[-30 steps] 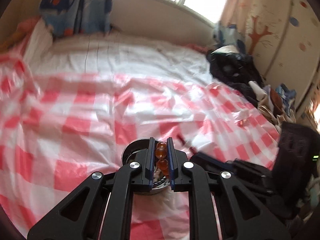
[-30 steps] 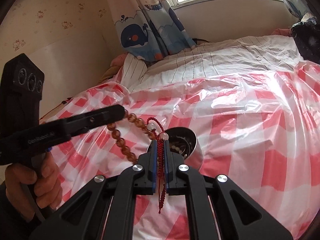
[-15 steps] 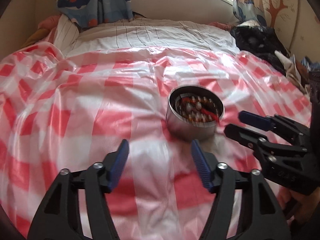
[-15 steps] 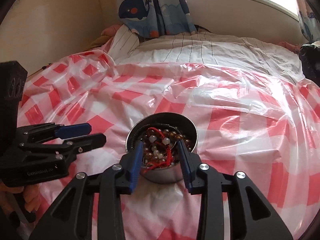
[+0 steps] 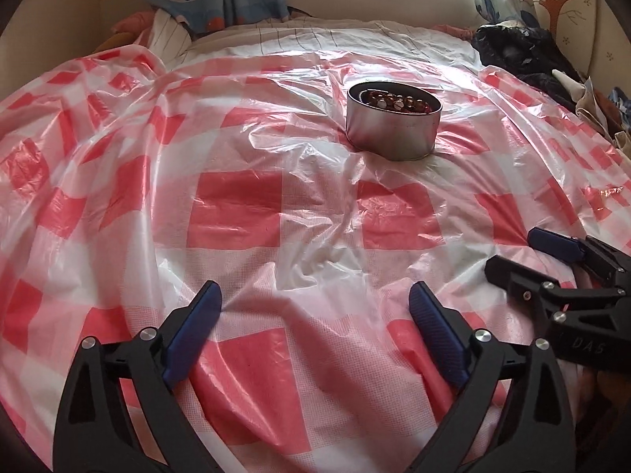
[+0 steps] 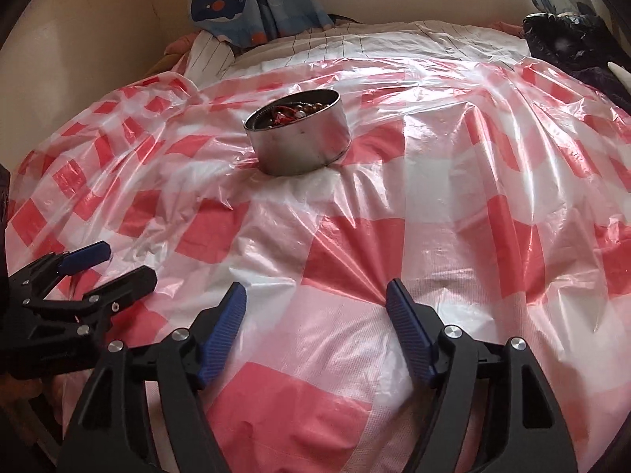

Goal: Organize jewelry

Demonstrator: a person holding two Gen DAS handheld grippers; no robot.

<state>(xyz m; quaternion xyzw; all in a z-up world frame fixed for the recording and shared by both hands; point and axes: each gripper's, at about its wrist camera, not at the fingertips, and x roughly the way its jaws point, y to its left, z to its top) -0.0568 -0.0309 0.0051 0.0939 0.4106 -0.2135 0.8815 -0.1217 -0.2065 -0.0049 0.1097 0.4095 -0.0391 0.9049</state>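
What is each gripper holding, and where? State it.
Nothing. The left gripper and right gripper are both open and empty; the bead bracelet lies in the metal tin.

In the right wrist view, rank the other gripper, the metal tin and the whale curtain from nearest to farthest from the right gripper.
From the right gripper:
1. Left gripper, low at the left edge, open.
2. Metal tin of beads, ahead and left of centre on the checked sheet.
3. Whale curtain, at the far wall, upper left.
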